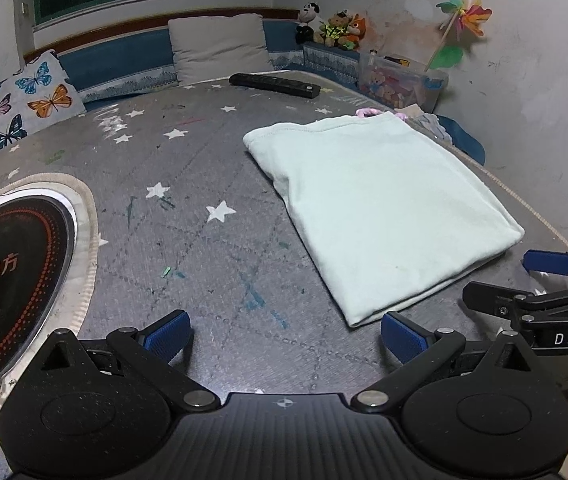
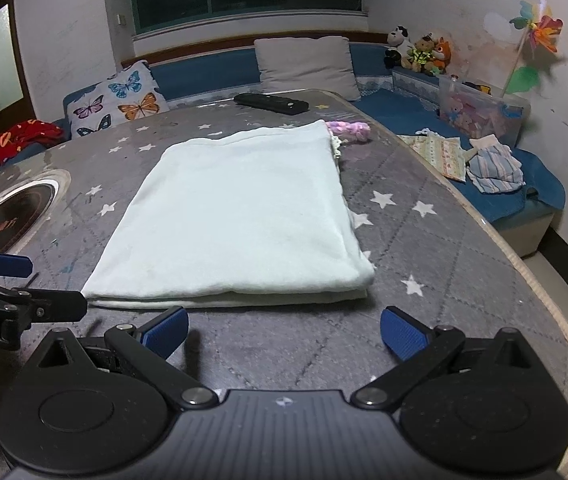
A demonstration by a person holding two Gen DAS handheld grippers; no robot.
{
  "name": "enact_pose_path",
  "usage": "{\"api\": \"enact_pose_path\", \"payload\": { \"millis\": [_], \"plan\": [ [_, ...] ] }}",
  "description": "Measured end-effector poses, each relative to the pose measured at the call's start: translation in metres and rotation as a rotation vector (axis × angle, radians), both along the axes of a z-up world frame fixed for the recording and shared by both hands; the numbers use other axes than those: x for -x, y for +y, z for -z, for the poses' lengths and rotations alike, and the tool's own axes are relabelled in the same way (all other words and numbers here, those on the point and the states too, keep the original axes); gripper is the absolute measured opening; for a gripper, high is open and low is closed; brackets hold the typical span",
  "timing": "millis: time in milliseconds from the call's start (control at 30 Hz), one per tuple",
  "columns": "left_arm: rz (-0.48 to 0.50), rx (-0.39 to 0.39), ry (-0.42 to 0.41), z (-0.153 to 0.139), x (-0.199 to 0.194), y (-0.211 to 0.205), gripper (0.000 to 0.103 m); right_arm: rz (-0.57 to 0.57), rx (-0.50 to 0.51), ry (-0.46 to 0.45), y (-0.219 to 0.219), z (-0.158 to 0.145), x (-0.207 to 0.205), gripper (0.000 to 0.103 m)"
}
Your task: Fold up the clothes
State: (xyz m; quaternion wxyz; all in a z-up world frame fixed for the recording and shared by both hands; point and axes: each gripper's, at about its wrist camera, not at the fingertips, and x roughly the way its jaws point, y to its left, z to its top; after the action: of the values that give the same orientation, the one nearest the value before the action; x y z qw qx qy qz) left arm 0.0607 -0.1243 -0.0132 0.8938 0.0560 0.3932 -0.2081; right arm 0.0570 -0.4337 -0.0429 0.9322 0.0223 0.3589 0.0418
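A pale mint garment (image 1: 380, 208) lies folded into a flat rectangle on the grey star-patterned table (image 1: 188, 216). In the right wrist view the garment (image 2: 240, 208) fills the middle of the table (image 2: 436, 248), its thick folded edge nearest me. My left gripper (image 1: 284, 334) stands open just short of the garment's near left corner, nothing between its blue pads. My right gripper (image 2: 284, 332) is open too, a little in front of the folded edge. Each gripper shows at the other view's edge.
A round induction hob (image 1: 12, 280) is set into the table's left side. A black remote (image 1: 274, 85) lies at the far end, and a pink knitted item (image 2: 350, 128) sits behind the garment. Cushions, plush toys, a toy box (image 2: 480, 114) and loose clothes (image 2: 492, 170) line the blue bench.
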Motion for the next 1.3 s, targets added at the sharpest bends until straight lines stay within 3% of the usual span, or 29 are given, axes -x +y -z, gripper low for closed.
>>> {"api": "enact_pose_path", "payload": {
  "millis": [433, 1300],
  "plan": [
    [-0.01, -0.008, 0.016, 0.002, -0.006, 0.002, 0.103, -0.037, 0.052, -0.011, 0.015, 0.004, -0.018, 0.103],
    [-0.038, -0.021, 0.018, 0.002, -0.02, 0.009, 0.103, -0.077, 0.05, -0.021, 0.035, 0.006, -0.05, 0.103]
  ]
}}
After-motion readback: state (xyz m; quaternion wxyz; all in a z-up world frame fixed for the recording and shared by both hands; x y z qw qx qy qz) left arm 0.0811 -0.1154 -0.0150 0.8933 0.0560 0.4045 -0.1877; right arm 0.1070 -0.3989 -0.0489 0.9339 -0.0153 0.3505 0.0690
